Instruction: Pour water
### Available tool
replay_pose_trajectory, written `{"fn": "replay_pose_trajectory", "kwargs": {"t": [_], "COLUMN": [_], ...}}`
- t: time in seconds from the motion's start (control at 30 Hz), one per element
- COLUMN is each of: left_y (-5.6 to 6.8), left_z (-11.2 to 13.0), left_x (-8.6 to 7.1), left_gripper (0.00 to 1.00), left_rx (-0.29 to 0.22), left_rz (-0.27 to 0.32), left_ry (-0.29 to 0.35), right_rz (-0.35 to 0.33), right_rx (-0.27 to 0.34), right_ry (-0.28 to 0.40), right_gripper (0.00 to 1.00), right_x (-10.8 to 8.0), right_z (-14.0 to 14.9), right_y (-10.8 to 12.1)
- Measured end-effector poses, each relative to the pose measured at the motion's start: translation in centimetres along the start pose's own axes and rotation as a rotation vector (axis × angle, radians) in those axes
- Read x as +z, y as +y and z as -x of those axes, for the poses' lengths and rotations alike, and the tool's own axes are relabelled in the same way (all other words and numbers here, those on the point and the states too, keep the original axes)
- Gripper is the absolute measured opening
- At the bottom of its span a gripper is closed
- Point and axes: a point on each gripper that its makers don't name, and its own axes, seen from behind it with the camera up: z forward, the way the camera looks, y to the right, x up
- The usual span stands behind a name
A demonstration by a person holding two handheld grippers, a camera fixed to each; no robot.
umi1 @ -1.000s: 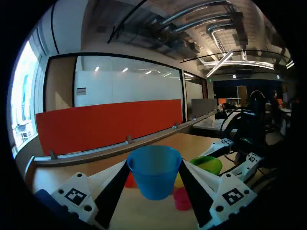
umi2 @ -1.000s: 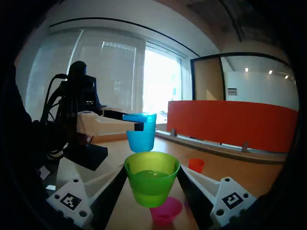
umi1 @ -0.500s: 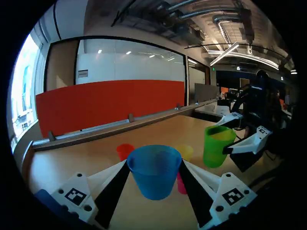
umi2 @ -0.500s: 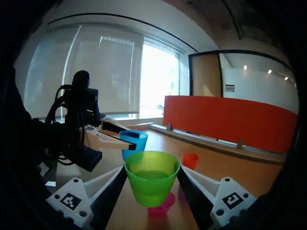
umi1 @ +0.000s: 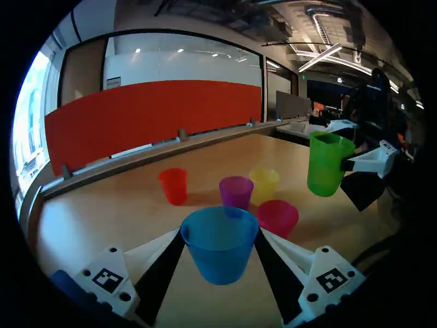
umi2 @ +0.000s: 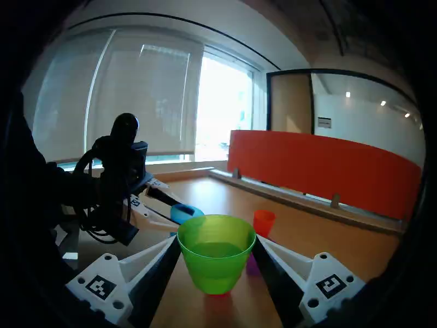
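My left gripper point(umi1: 219, 240) is shut on a blue cup point(umi1: 219, 257), held upright above the wooden table point(umi1: 109, 213). In the left gripper view, at the right, a green cup point(umi1: 326, 164) hangs higher, gripped by the right gripper point(umi1: 349, 163). In the right gripper view, my right gripper point(umi2: 216, 246) is shut on that green cup point(umi2: 216, 262), which holds water and stands level. Just behind its rim, lower and to the left, is the blue cup's rim point(umi2: 185, 211), carried by the left gripper point(umi2: 176, 214).
On the table stand a red cup point(umi1: 173, 186), a purple cup point(umi1: 236, 192), a yellow cup point(umi1: 264, 185) and a pink cup point(umi1: 278, 217). The red cup point(umi2: 263, 221) is beyond the green one. An orange divider point(umi1: 153, 115) lines the far edge.
The blue cup has come down from above the green cup's rim to below it. The left gripper view has tilted down, and the cups on the table have come into sight.
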Motion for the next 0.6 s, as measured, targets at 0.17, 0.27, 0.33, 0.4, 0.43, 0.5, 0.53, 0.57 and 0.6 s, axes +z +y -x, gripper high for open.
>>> {"fn": "replay_pose_trajectory", "kwargs": {"t": [0.17, 0.27, 0.33, 0.4, 0.43, 0.5, 0.53, 0.57, 0.6], "left_y": [0.1, 0.1, 0.2, 0.3, 0.3, 0.3, 0.4, 0.4, 0.4], "left_z": [1.4, 1.8, 2.2, 2.5, 2.7, 3.0, 3.2, 3.4, 3.6], "left_x": [1.0, 1.4, 1.6, 1.8, 1.9, 2.0, 2.1, 2.1, 2.1], "left_gripper": [0.87, 0.87, 0.87, 0.87, 0.87, 0.87, 0.87, 0.87, 0.87], "left_rx": [-0.003, -0.007, -0.009, -0.010, -0.009, -0.006, -0.004, -0.002, 0.000], "left_rz": [0.006, 0.009, 0.012, 0.014, 0.014, 0.013, 0.013, 0.013, 0.013], "left_ry": [-0.042, -0.055, -0.065, -0.074, -0.078, -0.086, -0.091, -0.095, -0.098], "right_rz": [0.008, 0.012, 0.013, 0.015, 0.016, 0.017, 0.018, 0.019, 0.019], "right_rx": [-0.005, -0.003, -0.002, -0.001, -0.001, -0.002, -0.002, -0.002, -0.002], "right_ry": [-0.008, -0.010, -0.011, -0.012, -0.013, -0.013, -0.014, -0.014, -0.015], "right_gripper": [0.91, 0.92, 0.91, 0.91, 0.91, 0.91, 0.91, 0.91, 0.92], "right_x": [-0.3, -0.5, -0.6, -0.7, -0.7, -0.8, -0.8, -0.8, -0.8], "right_z": [0.3, 0.5, 0.5, 0.6, 0.6, 0.6, 0.6, 0.6, 0.6], "right_y": [0.2, 0.4, 0.4, 0.4, 0.4, 0.4, 0.5, 0.5, 0.5]}}
